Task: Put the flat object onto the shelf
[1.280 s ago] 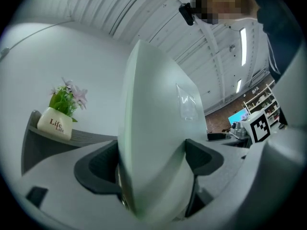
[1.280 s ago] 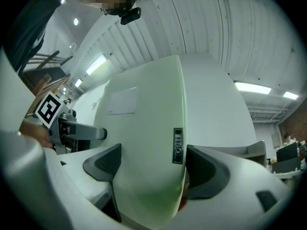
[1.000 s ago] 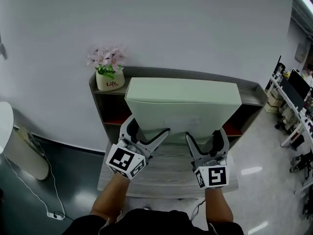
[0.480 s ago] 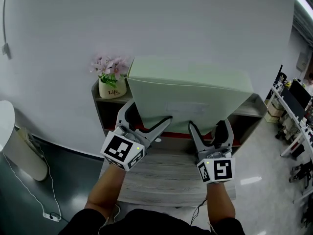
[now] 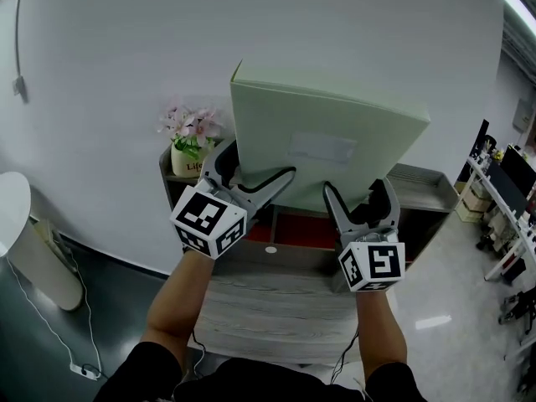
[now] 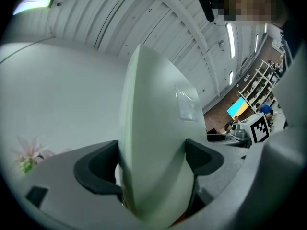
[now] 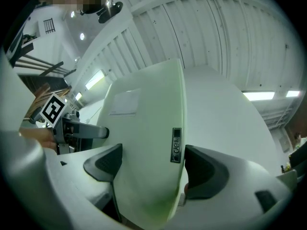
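Head view, left gripper (image 5: 255,172) and right gripper (image 5: 355,194) clamped on green flat object (image 5: 327,128), near shelf (image 5: 420,177)

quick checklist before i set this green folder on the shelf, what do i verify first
1. Left tongs grip: jaws shut on the lower edge of the green folder. Ok.
2. Right tongs grip: jaws shut on the same edge, either side of the folder's spine. Ok.
3. Folder clear of the shelf: held up, tilted, not touching it. Ok.
4. Gap to the flower pot: it stands at the shelf top's left end, close by the left tongs. Cannot tell.
5. Landing spot: only the right end of the shelf top shows bare; the rest is hidden behind the folder. Cannot tell.
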